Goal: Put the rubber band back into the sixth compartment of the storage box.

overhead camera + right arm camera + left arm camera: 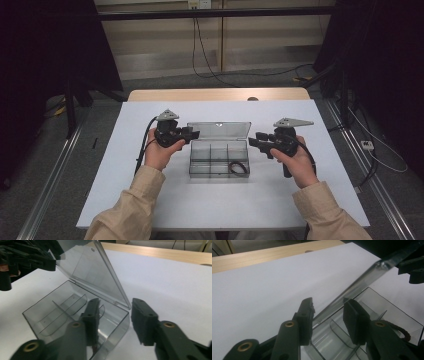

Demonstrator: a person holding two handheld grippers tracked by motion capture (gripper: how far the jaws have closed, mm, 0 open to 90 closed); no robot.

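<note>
A clear plastic compartment box [218, 175] sits mid-table with its lid [218, 130] raised upright at the back. A dark cord loop [238, 168] lies in its right compartment. My left gripper [192, 134] is at the box's left end. In the left gripper view its jaws [329, 320] stand open astride the lid's edge [362, 280], and the pads are clear of it. My right gripper [254, 140] is at the right end. In the right gripper view its jaws [117, 321] are open across the box's side wall [125, 322], one finger [91, 320] inside and one outside.
The box rests on a white sheet [150, 200] over a wooden table [215, 94]. Black cables [210, 70] run over the floor behind it. Dark stands and drapes flank both sides, and floor rails [55, 175] run along the table's left and right.
</note>
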